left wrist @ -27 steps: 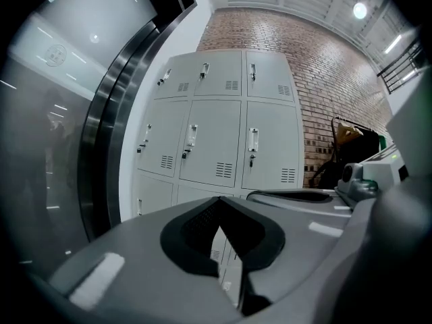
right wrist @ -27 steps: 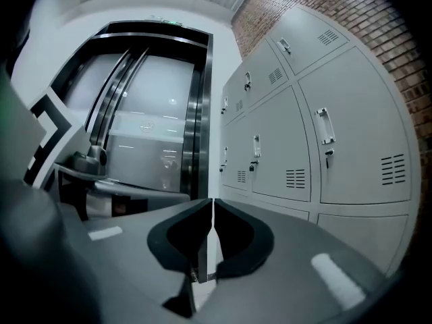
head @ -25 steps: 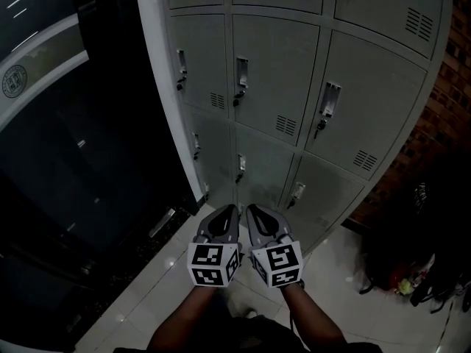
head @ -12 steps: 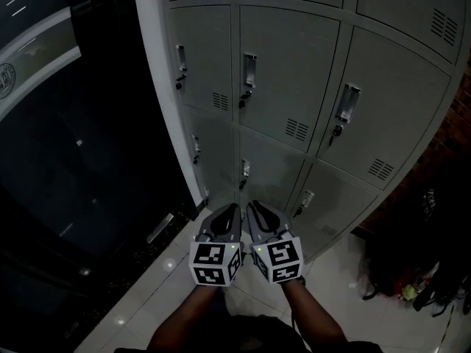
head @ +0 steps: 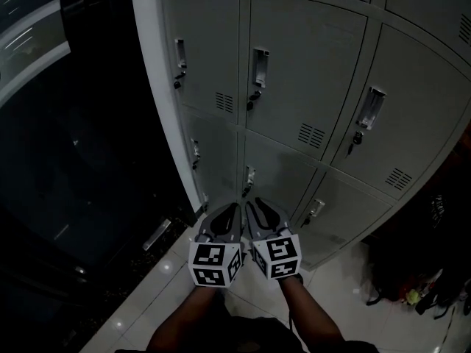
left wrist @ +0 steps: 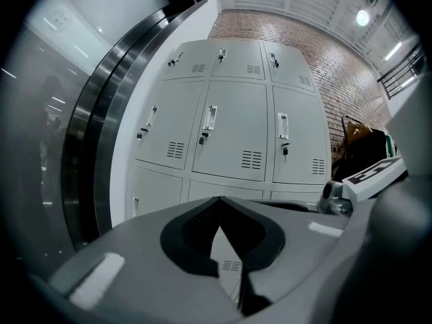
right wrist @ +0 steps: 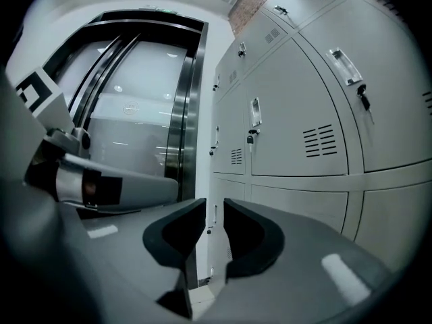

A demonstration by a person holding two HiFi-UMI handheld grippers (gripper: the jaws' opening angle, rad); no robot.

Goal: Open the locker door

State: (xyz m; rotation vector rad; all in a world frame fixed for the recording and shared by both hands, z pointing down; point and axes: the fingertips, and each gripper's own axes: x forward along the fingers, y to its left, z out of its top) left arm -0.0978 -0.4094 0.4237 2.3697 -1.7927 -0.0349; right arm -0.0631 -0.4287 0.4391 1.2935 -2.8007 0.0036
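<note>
Head view: approach step, nothing touched yet. Left gripper (head: 229, 210) and right gripper (head: 254, 206) side by side at lower centre, well apart from locker bank (head: 309, 43) filling upper right. Next: reach up to a door handle (head: 260, 65), hook, pull. Left gripper view: jaws pressed together, empty, lockers at centre. Right gripper view: jaws opening, narrow gap, nothing between, lockers at right. Unclear which door meant; top row cut off, frame dark, locks hard to make out.

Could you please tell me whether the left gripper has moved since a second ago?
Yes: the left gripper has come forward, closer to the lower middle locker handle.
</note>
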